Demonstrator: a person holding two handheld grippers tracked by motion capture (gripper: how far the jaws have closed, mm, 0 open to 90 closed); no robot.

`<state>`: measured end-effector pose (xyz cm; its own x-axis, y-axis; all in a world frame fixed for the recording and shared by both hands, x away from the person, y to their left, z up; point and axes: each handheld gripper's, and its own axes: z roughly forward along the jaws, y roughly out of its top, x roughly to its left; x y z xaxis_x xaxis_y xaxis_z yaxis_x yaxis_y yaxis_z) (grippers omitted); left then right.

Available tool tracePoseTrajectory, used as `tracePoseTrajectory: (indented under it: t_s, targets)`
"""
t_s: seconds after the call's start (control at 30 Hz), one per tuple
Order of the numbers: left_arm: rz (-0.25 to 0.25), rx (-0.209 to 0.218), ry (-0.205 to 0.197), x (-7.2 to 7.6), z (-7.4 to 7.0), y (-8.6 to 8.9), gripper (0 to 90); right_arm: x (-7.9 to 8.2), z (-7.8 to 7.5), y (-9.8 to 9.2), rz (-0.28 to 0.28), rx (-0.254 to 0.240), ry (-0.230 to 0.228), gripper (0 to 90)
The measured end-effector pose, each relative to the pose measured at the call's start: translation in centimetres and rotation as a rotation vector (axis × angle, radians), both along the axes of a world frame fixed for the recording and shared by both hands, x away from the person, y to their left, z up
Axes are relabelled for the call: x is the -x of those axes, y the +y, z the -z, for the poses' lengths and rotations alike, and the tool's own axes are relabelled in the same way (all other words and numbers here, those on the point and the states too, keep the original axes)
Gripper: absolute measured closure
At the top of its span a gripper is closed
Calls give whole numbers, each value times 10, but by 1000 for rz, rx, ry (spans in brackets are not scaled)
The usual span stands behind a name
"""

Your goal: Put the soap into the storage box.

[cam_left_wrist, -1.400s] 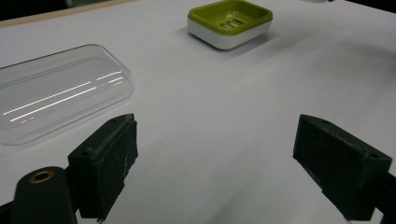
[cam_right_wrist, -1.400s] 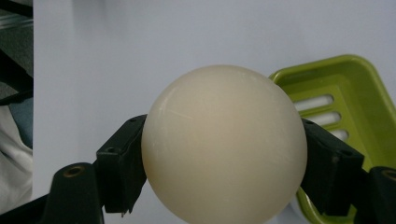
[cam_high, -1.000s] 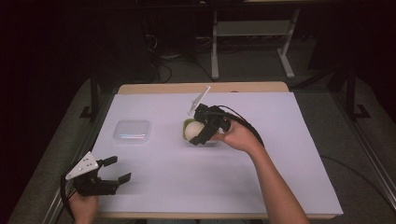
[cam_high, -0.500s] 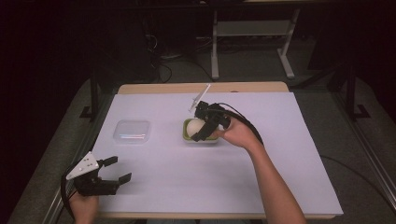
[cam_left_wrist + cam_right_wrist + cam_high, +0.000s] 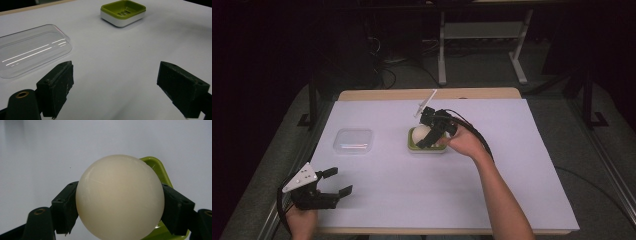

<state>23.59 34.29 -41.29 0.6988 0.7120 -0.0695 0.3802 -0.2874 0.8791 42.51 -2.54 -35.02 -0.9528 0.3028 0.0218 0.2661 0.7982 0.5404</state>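
Firmly clamped between both jaws, the cream ball (image 5: 120, 197) sits in the right tongs (image 5: 428, 136), directly over the green soap dish (image 5: 428, 147) near the middle of the bench (image 5: 537, 165). The right hand (image 5: 464, 142) reaches in from the right, forearm angled across the white sheet, tongs tilted down toward the dish. Compared with a second ago, the ball has dropped lower, closer into the dish. The left tongs (image 5: 332, 192) rest gaping wide at the near left corner, unmoved, with the clear plastic lid (image 5: 353, 140) beyond them.
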Motion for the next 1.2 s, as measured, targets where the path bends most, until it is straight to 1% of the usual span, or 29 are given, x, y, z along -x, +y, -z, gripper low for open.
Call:
tracePoseTrajectory:
  t_s: [0.1,0.17,0.27,0.33,0.5,0.6,0.63,0.67,0.77,0.87,1.07,1.2]
  targets:
    - [-1,1,3,0,0,0,133,-3,3,0,9,-7,5,243]
    - [1,0,3,0,0,0,133,-6,4,-1,15,-1,-6,243]
    - [1,-1,4,0,0,0,133,-9,6,-3,30,-10,5,243]
    - [2,-3,3,0,0,0,133,-11,7,-4,37,-10,3,243]
    - [1,1,4,0,0,0,133,-17,12,-5,56,-6,11,243]
    - [1,5,3,0,0,0,133,-19,15,-5,64,7,13,243]
    - [1,6,3,0,0,0,132,-20,16,-5,61,5,8,243]
    - [-1,9,4,0,0,0,133,-21,17,-5,69,6,16,243]
    - [-1,7,4,0,0,0,133,-24,20,-6,79,2,21,243]
    - [-4,9,5,0,0,0,133,-27,23,-5,85,12,20,242]
    - [-4,9,5,1,0,0,132,-32,30,-7,101,10,35,243]
    - [-4,10,5,1,0,0,132,-35,33,-6,103,9,31,242]
